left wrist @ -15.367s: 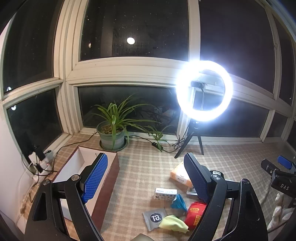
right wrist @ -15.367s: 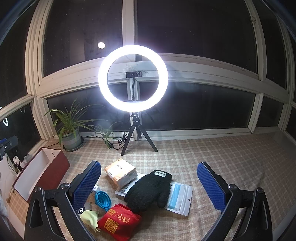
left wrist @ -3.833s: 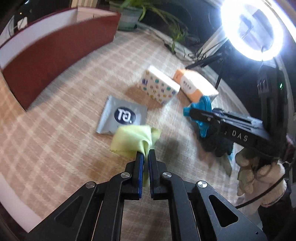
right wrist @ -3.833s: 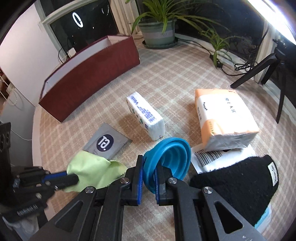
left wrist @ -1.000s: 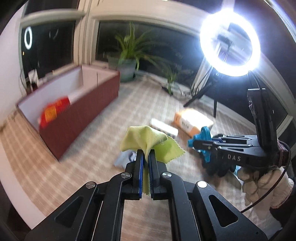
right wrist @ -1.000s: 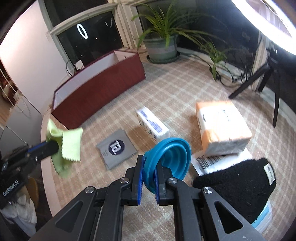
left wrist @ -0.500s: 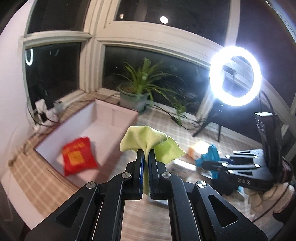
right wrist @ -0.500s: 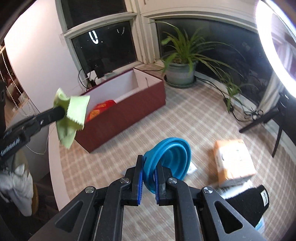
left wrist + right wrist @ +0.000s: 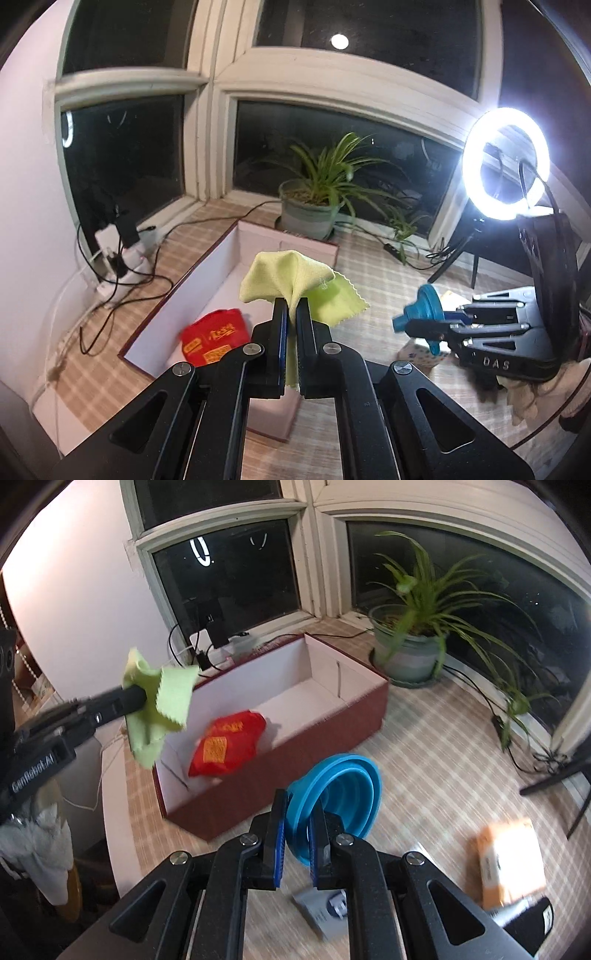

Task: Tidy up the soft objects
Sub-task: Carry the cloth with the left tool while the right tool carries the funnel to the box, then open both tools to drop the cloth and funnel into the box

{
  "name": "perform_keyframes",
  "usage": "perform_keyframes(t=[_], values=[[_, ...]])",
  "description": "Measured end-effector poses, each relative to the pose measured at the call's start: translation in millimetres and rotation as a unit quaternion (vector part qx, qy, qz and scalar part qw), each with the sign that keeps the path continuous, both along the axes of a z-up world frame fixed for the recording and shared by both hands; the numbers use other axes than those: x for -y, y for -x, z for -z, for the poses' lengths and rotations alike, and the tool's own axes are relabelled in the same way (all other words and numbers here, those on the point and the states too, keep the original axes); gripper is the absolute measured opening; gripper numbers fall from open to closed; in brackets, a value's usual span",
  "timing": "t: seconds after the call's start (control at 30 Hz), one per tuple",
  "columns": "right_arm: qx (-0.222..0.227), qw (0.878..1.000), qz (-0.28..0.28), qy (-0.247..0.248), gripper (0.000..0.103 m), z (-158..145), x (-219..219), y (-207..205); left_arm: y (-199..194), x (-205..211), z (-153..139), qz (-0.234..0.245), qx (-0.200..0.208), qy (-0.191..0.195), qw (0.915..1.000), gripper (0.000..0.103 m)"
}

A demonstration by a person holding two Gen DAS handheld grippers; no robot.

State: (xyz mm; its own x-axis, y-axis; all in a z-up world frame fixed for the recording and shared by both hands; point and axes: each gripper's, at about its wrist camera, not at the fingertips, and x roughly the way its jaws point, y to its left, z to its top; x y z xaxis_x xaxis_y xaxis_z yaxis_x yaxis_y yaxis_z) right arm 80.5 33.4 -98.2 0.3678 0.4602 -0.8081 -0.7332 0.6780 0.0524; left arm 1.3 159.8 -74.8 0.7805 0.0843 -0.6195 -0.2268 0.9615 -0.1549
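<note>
My left gripper (image 9: 290, 306) is shut on a yellow-green cloth (image 9: 291, 273) and holds it in the air above the near end of the dark red box (image 9: 295, 760), whose inside is white. The cloth also shows in the right wrist view (image 9: 155, 705), at the box's left end. A red soft pouch (image 9: 225, 746) lies inside the box (image 9: 221, 280). My right gripper (image 9: 297, 812) is shut on a blue collapsible funnel (image 9: 340, 797), held above the mat just right of the box; it also shows in the left wrist view (image 9: 424, 310).
A potted plant (image 9: 410, 653) stands behind the box's far end. Cables and a power strip (image 9: 118, 258) lie left of the box. A ring light on a tripod (image 9: 504, 173) stands at the right. An orange tissue pack (image 9: 506, 864), a grey sachet (image 9: 325, 912) and a black glove (image 9: 532, 923) lie on the checked mat.
Both grippers have moved left toward the box with their loads. The cloth now hangs over the box's near end, and the funnel is close beside the box wall.
</note>
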Motion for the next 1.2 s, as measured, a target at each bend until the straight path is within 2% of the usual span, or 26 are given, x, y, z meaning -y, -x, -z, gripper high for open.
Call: perform_keyframes(t=[0.17,0.37,0.43,0.77,0.9,0.93,0.97,1.0,1.2], values=[[-0.011,1.000,-0.007,-0.009,0.009,1,-40,-20,-13,-34,18,-0.014,-0.030,0.028,0.9991,0.003],[-0.029,0.999,-0.026,-0.005,0.009,10,-89,-43,-27,-55,38,-0.025,-0.062,0.036,0.9971,0.003],[-0.036,0.999,-0.031,0.000,0.009,16,-105,-51,-32,-64,45,-0.031,-0.072,0.051,0.9956,0.003],[-0.082,0.994,-0.059,0.037,0.012,55,-161,-93,-48,-82,65,-0.037,-0.116,0.068,0.9903,0.004],[-0.090,0.993,-0.056,0.047,0.046,65,-166,-100,-53,-83,71,-0.029,-0.128,0.072,0.9887,0.007],[-0.091,0.993,-0.053,0.044,0.049,64,-165,-102,-53,-82,71,-0.025,-0.132,0.072,0.9883,0.010],[-0.092,0.994,-0.050,0.039,0.049,63,-164,-103,-54,-81,71,-0.026,-0.135,0.071,0.9880,0.020],[-0.092,0.994,-0.048,0.034,0.049,61,-162,-104,-53,-80,71,-0.025,-0.134,0.070,0.9881,0.025],[-0.088,0.995,-0.038,0.016,0.050,47,-153,-104,-49,-75,66,-0.026,-0.133,0.070,0.9883,0.027]])
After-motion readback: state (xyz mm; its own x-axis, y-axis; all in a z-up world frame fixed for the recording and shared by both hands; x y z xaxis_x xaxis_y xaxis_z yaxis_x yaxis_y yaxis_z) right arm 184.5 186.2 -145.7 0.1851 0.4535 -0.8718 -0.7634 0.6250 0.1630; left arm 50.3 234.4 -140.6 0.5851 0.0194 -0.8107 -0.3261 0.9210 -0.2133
